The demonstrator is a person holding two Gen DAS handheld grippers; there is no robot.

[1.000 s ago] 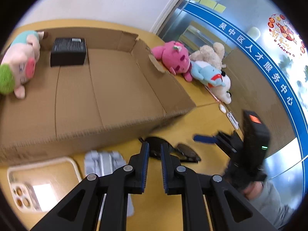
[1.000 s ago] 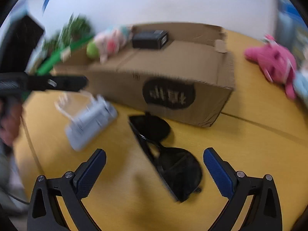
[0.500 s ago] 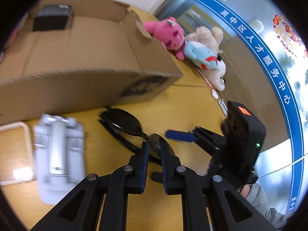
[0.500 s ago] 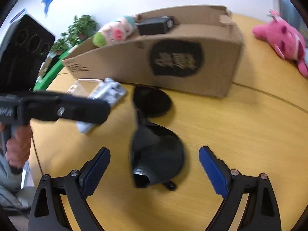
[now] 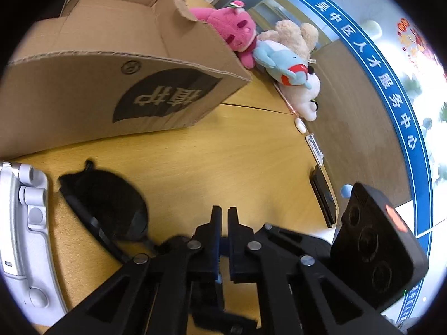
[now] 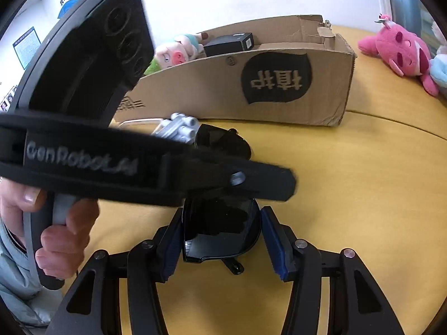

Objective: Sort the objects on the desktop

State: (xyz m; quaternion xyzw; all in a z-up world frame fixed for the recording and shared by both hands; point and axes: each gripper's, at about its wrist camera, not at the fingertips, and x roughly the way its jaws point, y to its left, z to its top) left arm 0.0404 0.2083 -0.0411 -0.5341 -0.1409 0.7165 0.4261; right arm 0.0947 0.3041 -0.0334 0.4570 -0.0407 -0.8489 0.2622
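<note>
On the yellow tabletop (image 6: 349,184), the right gripper (image 6: 220,240) has just been closing around the sunglasses (image 6: 220,223) lens, its fingers not clearly pressing; the left gripper (image 5: 223,217) is hovering shut and empty above them. The smooth lens may be slipping out.

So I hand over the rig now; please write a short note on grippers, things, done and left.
Left gripper: shut, empty, beside the sunglasses.
Right gripper: jaws have just been closing around one lens, left pad at it, right pad apart.
Cardboard box holds a black box and a plush pig.
Left: sunglasses, grey stand, still on the table.
</note>
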